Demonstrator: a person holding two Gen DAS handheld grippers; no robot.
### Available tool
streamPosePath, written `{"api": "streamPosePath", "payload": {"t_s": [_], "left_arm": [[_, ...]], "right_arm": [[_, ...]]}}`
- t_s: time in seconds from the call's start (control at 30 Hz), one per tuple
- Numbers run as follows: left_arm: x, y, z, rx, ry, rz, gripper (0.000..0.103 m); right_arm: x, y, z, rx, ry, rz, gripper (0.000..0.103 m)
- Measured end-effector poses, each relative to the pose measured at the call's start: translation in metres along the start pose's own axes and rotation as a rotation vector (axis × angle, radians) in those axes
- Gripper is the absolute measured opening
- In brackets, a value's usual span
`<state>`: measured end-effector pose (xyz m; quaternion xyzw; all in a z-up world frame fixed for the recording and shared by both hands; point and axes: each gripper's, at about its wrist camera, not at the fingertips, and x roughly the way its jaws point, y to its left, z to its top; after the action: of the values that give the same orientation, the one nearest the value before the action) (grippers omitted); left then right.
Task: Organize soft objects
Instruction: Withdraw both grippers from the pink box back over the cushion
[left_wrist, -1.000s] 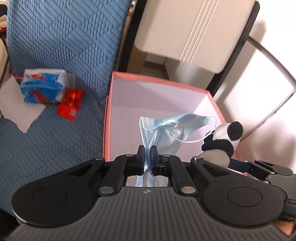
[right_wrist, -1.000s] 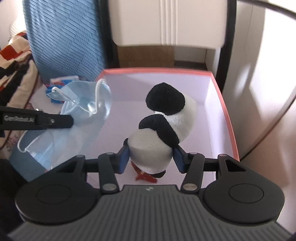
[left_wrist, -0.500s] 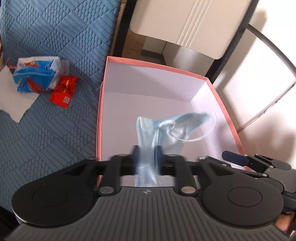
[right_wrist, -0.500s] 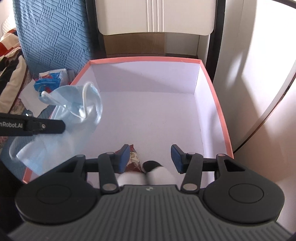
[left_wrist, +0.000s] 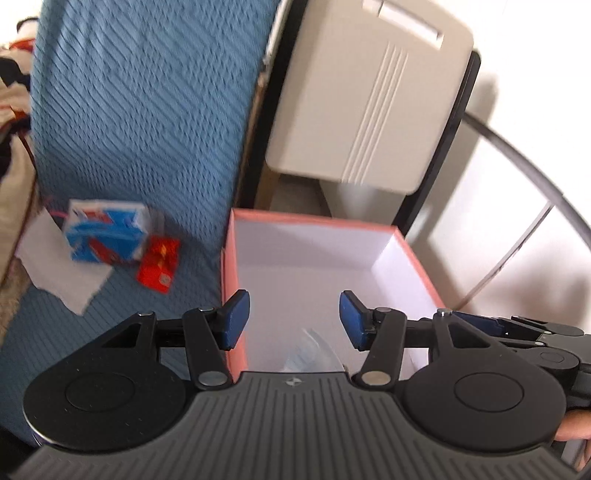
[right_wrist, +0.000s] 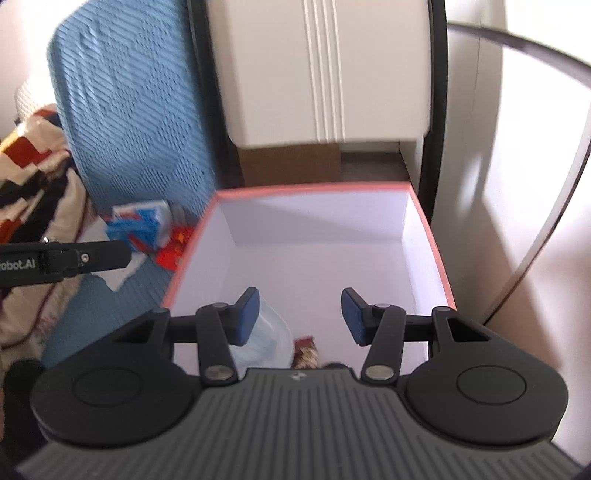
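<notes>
Over the pink box (left_wrist: 413, 254), both pairs of tongs hang spread with nothing between them. The left tongs (left_wrist: 293, 319) pinched the blue face mask (left_wrist: 310, 354) a second ago; their jaws have just been opening, and the mask has dropped clear of them. It now lies on the box floor at the near end, only a pale blue fold showing over the tool body. The right tongs (right_wrist: 299, 317) held a panda toy a second ago; they too have let go, and the toy has sunk out of sight. Of it only a dark sliver beside a red patterned scrap (right_wrist: 306, 350) peeks out at the near edge of the box in the right wrist view, next to the mask (right_wrist: 271, 334).

So both soft things appear to be stowed, and this step looks finished. On the blue bedspread (left_wrist: 140, 122) left of the box a blue and white packet (left_wrist: 105, 234), a red wrapper (left_wrist: 159, 264) and a white paper sheet (left_wrist: 61, 278) remain outside. If any count as soft things, they would likely come next.
</notes>
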<state>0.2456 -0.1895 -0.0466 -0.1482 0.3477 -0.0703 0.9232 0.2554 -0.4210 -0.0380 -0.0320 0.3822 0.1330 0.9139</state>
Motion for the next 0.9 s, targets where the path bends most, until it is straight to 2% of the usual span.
{"api": "streamPosePath", "payload": {"t_s": [0.27, 0.37, 0.67, 0.9], "left_arm": [[-0.054, 0.025, 0.002, 0.009, -0.124, -0.007, 0.060], [-0.066, 0.036, -0.002, 0.011, -0.151, 0.020, 0.060], [-0.093, 0.074, -0.011, -0.014, -0.224, 0.064, 0.060], [-0.099, 0.097, -0.027, -0.008, -0.274, 0.123, 0.060]], "right_arm": [[-0.031, 0.040, 0.009, -0.032, -0.077, 0.032, 0.054], [-0.037, 0.055, 0.004, -0.046, -0.091, 0.043, 0.054], [-0.040, 0.098, -0.014, -0.087, -0.099, 0.074, 0.054], [-0.029, 0.124, -0.031, -0.124, -0.120, 0.115, 0.054]]}}
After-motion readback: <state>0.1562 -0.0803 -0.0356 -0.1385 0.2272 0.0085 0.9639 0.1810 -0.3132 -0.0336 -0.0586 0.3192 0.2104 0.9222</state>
